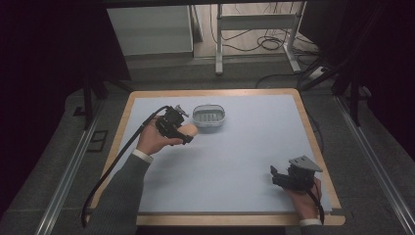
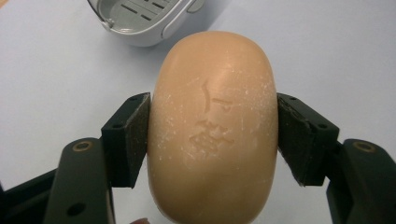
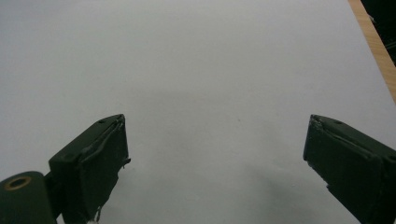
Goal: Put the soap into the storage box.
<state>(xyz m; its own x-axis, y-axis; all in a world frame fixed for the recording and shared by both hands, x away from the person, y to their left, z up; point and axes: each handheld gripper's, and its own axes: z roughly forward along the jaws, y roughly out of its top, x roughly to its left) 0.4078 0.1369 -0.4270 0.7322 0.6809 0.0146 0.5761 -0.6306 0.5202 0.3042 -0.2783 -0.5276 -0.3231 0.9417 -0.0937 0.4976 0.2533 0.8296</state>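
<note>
my left tool (image 2: 212, 135) is clenched on the soap bar (image 2: 212, 126), just short of the soap dish (image 2: 140, 23). smooth curved sides: risk of slipping out. right tool (image 3: 215, 158) released.

Soap bar (image 2: 212, 126): tan, oval, rounded ends, matte surface flecked with white scuffs; embossed mark pressed into upper face. Held lengthwise between two black jaws of left gripper (image 2: 213, 135), pads pressed against both long sides, far end projecting past jaws. In high view soap bar (image 1: 188, 130) seen at far-left part of table (image 1: 244, 161), just beside soap dish. Soap dish (image 1: 209, 115): pale grey-white, oval, raised rim, slotted insert inside, upright on table, open side up.
</note>
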